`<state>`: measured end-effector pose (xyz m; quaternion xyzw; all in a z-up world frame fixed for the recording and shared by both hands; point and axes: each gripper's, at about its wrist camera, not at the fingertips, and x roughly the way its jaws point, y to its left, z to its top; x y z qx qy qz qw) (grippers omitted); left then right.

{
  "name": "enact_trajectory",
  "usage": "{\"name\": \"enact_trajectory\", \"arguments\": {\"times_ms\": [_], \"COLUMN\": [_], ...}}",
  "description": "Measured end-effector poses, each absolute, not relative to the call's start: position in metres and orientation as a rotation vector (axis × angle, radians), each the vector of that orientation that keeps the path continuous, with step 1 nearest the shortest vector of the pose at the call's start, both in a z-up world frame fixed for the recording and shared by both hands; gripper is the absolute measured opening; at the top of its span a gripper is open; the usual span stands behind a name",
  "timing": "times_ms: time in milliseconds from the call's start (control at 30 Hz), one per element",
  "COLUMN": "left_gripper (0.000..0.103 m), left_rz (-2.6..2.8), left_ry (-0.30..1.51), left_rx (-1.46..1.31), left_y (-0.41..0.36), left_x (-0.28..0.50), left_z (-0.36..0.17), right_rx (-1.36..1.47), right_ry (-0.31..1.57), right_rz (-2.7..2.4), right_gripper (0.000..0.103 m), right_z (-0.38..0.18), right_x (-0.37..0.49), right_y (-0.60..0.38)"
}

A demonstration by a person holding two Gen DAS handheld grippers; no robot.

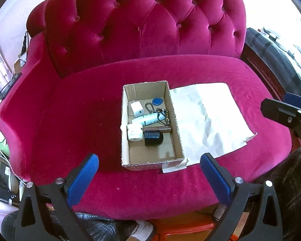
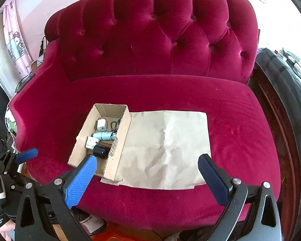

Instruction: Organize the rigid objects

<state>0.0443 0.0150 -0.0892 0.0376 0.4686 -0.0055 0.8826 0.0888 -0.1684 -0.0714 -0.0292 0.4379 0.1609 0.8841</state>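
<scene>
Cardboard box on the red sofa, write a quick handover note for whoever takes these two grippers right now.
Left gripper: open, holding nothing, hovering in front of the cardboard box.
Right gripper: open, holding nothing, above the paper sheet's near edge.
The box sits on the sofa seat, on the left edge of the sheet.
In the box: white charger, blue tag, key clip, pale tube, white jar, black jar, brown item behind it.
Done: the sheet is bare, no loose items visible on the seat.
Left: probably nothing; check the box.
</scene>
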Motion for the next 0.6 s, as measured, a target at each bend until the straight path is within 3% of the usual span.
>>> {"name": "enact_trajectory", "arguments": {"times_ms": [600], "left_gripper": [0.103], "left_rz": [-0.028], "left_ry": [0.937], "left_rx": [0.083], "left_y": [0.003], "left_x": [0.027], "left_z": [-0.070], "right_rx": [-0.056], "right_ry": [0.909], "right_rz": [0.331], "right_gripper": [0.103], "right_z": [-0.061], "right_x": [0.061], "right_y": [-0.172]}}
